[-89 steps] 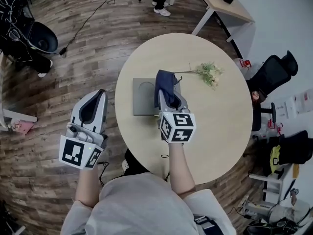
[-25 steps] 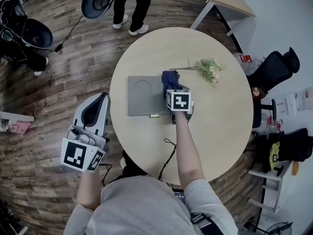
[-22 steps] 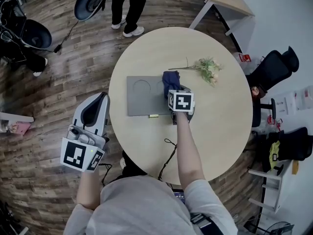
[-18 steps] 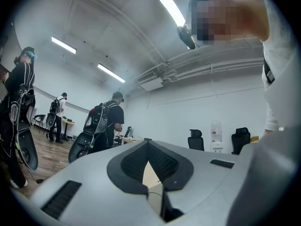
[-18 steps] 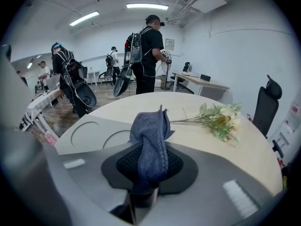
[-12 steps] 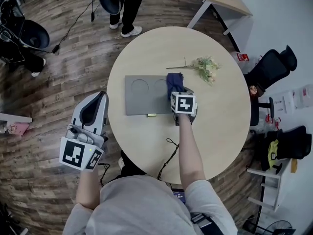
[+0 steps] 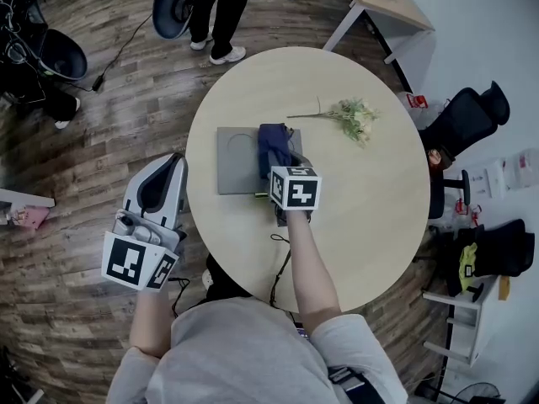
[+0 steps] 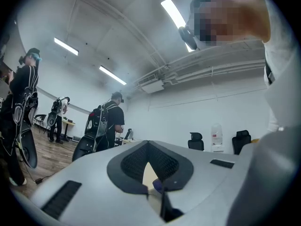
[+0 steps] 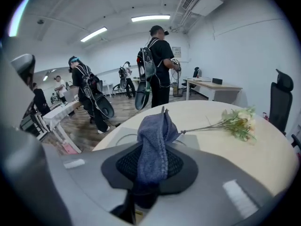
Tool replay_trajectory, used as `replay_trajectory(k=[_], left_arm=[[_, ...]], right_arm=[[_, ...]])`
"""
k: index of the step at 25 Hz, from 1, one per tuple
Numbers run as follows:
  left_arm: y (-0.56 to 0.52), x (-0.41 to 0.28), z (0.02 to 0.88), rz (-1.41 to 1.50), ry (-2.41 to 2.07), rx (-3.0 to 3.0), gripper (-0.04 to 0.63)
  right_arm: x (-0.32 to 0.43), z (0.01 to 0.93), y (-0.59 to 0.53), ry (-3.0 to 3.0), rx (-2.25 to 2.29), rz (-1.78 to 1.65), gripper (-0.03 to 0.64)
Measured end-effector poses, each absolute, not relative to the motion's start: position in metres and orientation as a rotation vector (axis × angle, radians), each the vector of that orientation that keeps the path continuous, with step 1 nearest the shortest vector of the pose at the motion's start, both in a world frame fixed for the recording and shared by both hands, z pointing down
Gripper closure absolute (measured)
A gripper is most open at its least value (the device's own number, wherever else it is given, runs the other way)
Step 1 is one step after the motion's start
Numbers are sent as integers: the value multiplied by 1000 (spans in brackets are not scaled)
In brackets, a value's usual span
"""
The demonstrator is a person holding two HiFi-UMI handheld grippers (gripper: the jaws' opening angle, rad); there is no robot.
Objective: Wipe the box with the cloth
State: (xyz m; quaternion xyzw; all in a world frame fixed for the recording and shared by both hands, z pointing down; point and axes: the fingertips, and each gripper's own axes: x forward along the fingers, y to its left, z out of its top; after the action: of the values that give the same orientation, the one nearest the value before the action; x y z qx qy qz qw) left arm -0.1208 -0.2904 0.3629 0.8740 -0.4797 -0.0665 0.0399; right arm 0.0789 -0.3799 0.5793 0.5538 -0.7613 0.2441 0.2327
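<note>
A flat grey box (image 7: 236,160) with round recesses lies on the round wooden table (image 7: 362,209). My right gripper (image 7: 278,165) is shut on a dark blue cloth (image 7: 273,144), which is draped over the box's right half. In the right gripper view the cloth (image 9: 157,140) stands up out of the shut jaws (image 9: 149,171), and the box (image 9: 194,140) shows just beyond. My left gripper (image 7: 160,183) hangs off the table's left side over the floor, fingers together and holding nothing. In its own view the left gripper (image 8: 149,166) points up into the room.
A sprig of pale flowers (image 7: 352,118) lies on the table to the right of the box, and shows too as flowers (image 9: 239,118). A thin cable (image 7: 278,263) crosses the near table edge. A person (image 7: 217,7) stands beyond the table. An office chair (image 7: 472,116) stands at right.
My right gripper has dragged the cloth leftward across the box, from its right end toward the middle. The left gripper has stayed where it was. People in the background have shifted.
</note>
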Motion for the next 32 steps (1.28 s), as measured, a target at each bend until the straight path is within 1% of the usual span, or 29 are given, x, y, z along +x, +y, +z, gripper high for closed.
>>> replay_trajectory(k=[7, 13, 19, 32], left_arm=[[-281, -129, 360, -206, -1488, 2672, 588], [-276, -137, 359, -203, -1514, 2656, 588], [-273, -140, 358, -208, -1516, 2656, 588], [-268, -134, 357, -226, -1484, 2665, 588]], right_arm=[[-10, 575, -351, -2236, 1355, 727, 537], [-39, 611, -331, -2169, 1237, 705, 537], [-34, 620, -329, -2148, 1246, 647, 537], [29, 621, -332, -2083, 1416, 703, 537]])
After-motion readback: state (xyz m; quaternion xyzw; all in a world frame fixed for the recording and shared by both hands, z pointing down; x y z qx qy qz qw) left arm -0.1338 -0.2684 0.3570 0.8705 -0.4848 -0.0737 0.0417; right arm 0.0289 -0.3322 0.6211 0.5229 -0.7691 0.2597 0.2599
